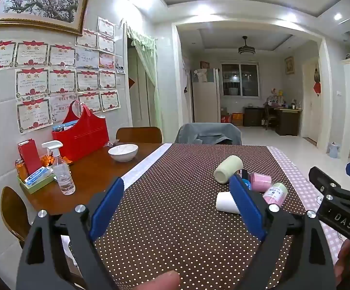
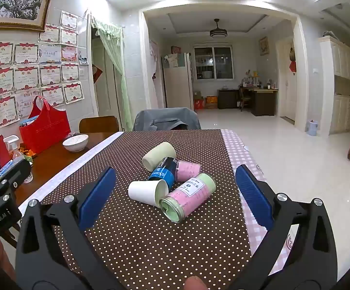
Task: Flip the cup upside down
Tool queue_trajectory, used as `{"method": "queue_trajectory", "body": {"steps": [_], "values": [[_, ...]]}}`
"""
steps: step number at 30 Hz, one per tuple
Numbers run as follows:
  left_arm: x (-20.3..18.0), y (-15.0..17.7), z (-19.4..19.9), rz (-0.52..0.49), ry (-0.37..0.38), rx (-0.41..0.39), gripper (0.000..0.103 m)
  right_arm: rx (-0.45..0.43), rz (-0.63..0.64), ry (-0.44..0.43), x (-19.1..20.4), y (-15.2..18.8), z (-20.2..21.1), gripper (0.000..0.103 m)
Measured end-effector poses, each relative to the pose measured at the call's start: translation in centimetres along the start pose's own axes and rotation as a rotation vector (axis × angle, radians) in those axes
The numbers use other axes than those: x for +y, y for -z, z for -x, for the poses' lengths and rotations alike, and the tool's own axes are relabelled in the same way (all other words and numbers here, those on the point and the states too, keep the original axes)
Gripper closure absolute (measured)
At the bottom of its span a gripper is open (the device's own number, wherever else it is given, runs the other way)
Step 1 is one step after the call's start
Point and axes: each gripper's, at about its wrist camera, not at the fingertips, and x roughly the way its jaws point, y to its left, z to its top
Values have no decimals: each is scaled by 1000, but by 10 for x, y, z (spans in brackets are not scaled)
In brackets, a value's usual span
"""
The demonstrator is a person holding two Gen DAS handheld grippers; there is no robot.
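Several cups lie on their sides in a cluster on the brown polka-dot tablecloth point(image 2: 150, 236). A pale green cup point(image 2: 159, 155) lies farthest, a blue cup point(image 2: 162, 172) and a small pink cup point(image 2: 187, 170) behind a white paper cup point(image 2: 147, 192), and a pink-and-green labelled cup point(image 2: 188, 197) lies nearest. My right gripper point(image 2: 175, 193) is open and empty, just short of the cluster. My left gripper point(image 1: 175, 198) is open and empty, left of the cups; its right finger hides part of the white cup point(image 1: 225, 201). The pale green cup point(image 1: 228, 168) shows beyond.
A white bowl point(image 1: 123, 152), spray bottle point(image 1: 61, 169), red bag point(image 1: 81, 135) and small boxes sit on the wooden table at left by the wall. Chairs point(image 1: 208, 133) stand at the far table edge. A pink checked cloth point(image 2: 237, 154) covers the table's right strip.
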Motion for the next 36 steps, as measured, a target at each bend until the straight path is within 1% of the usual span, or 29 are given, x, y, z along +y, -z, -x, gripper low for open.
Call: {"method": "queue_trajectory", "body": {"steps": [36], "values": [[0, 0, 0, 2, 1, 0, 15, 5, -7, 0, -4, -1, 1, 6]]}}
